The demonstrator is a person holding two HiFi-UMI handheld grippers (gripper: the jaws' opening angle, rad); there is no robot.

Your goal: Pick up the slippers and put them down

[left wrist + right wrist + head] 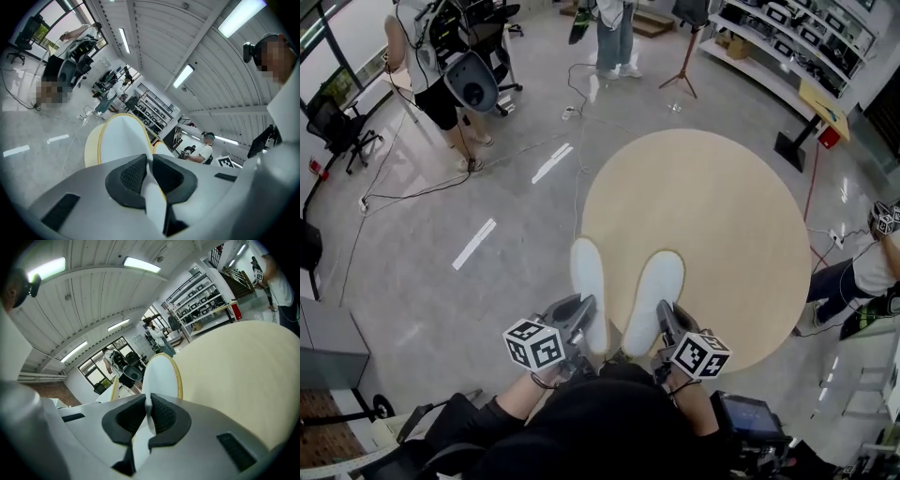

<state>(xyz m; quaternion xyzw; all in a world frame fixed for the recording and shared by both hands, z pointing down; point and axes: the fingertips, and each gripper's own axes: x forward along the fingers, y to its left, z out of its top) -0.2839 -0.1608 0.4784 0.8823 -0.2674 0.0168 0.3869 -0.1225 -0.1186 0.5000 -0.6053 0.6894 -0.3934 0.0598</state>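
Observation:
Two white slippers with yellow-edged soles are held up side by side, toes pointing away from me. My left gripper (pixel 584 315) is shut on the heel end of the left slipper (pixel 588 286), which hangs over the grey floor just off the round beige table (pixel 722 206). My right gripper (pixel 667 321) is shut on the heel end of the right slipper (pixel 654 295), which is above the table's near-left rim. In the left gripper view the pads (pixel 132 174) pinch the slipper (pixel 123 138). In the right gripper view the slipper (pixel 161 376) rises from the closed gripper (pixel 148 416).
Cables (pixel 422 192) trail across the floor at left. Two people (pixel 614 33) stand at the back near a black chair (pixel 473 80), and a tripod (pixel 682 66) is beside them. Shelving (pixel 787 47) lines the right wall. Another person (pixel 862 277) is at the right edge.

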